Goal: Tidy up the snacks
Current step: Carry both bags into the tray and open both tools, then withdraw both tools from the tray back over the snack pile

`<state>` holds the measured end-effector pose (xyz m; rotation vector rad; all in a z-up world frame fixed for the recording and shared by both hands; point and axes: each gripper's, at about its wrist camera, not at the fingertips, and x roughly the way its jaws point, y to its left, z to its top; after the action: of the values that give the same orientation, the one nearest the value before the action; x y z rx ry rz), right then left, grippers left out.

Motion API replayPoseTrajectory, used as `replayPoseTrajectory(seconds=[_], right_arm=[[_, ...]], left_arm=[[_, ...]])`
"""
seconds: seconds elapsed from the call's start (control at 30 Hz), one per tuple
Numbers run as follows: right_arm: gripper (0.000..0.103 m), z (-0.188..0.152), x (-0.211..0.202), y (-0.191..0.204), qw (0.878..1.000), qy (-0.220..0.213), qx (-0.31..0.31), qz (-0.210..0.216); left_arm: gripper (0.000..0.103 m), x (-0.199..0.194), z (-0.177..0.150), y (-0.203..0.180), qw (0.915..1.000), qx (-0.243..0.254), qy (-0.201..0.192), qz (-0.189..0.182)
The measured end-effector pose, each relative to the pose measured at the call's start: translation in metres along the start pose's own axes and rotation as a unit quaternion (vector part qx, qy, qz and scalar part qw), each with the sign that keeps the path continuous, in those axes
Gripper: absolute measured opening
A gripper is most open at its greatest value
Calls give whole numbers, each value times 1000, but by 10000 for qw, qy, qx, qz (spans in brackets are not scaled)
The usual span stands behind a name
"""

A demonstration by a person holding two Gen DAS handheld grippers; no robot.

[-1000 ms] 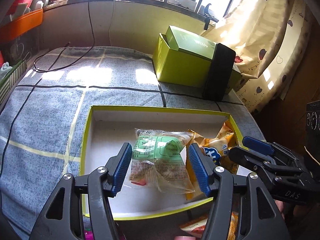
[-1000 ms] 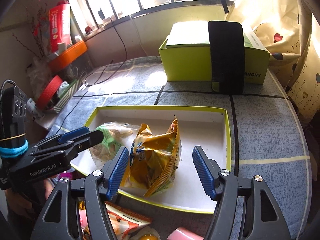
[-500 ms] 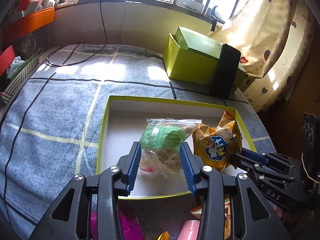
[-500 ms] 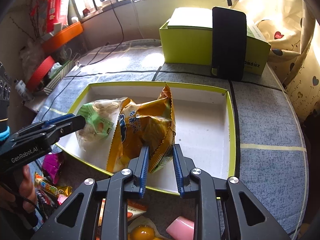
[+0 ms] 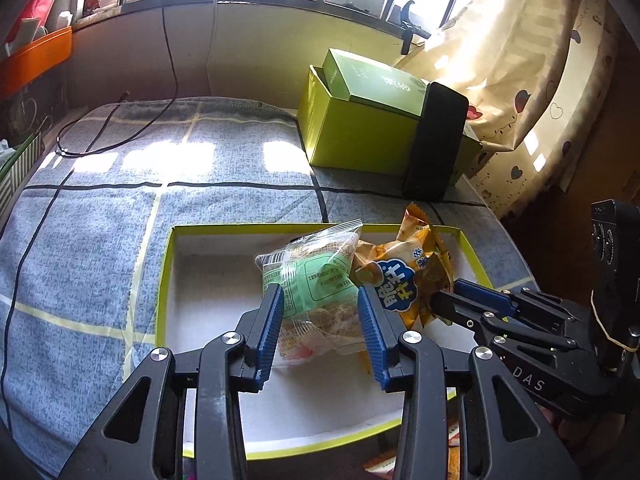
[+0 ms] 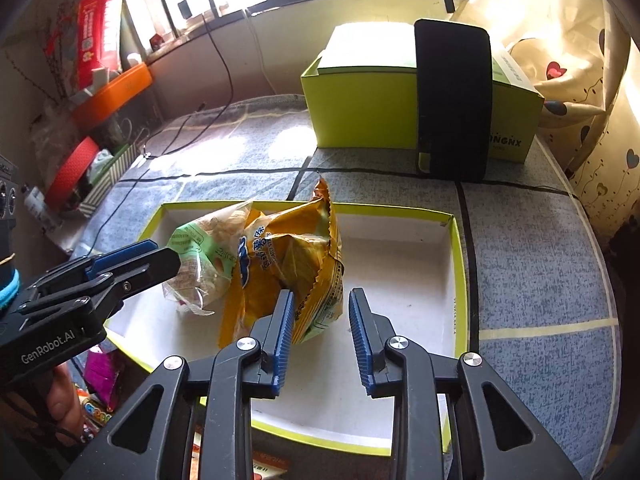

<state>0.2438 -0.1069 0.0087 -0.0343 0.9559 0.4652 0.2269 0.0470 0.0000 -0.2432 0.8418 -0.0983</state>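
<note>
1. Step in hand, as I judge it: both snack packets are being stood side by side in the shallow tray [image 5: 166, 280], lower centre of both views. The tidying looks only partly done, since loose packets [image 6: 100, 372] lie outside the tray at lower left of the right view.
2. Left gripper [image 5: 322, 322]: jaws part-closed on the green packet [image 5: 316, 280], both blue pads pressing its clear wrapper. The packet is lifted and tilted, its upper corner touching the orange one.
3. Right gripper [image 6: 320, 326]: jaws moderately open. The left pad touches the lower edge of the orange chip bag [image 6: 292, 264]; the right pad stands apart from it. No real hold, it seems; the bag leans against the green packet.
4. Both packets sit in the left half of the tray in the right view; the right half is bare white floor.
5. Next move calls for setting the green packet down flat or upright without toppling the orange bag, then opening the left jaws.
6. Behind the tray: green box [image 6: 360, 108] with a black slab [image 6: 454, 100] propped against it.
</note>
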Motion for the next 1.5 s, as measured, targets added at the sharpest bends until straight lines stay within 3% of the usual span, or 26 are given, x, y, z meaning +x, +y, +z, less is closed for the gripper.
replayPoseTrajectory(seconds=[0.3, 0.87, 1.5], right_arm=[[46, -30, -50, 13, 9996, -222, -125, 133], [51, -104, -119, 38, 9988, -330, -238, 276], [54, -141, -142, 49, 9988, -300, -249, 300]], left_arm=[[40, -33, -19, -15, 9998, 93, -153, 62], [40, -104, -83, -49, 9990, 204, -353, 191], [40, -128, -128, -51, 9991, 253, -300, 148]])
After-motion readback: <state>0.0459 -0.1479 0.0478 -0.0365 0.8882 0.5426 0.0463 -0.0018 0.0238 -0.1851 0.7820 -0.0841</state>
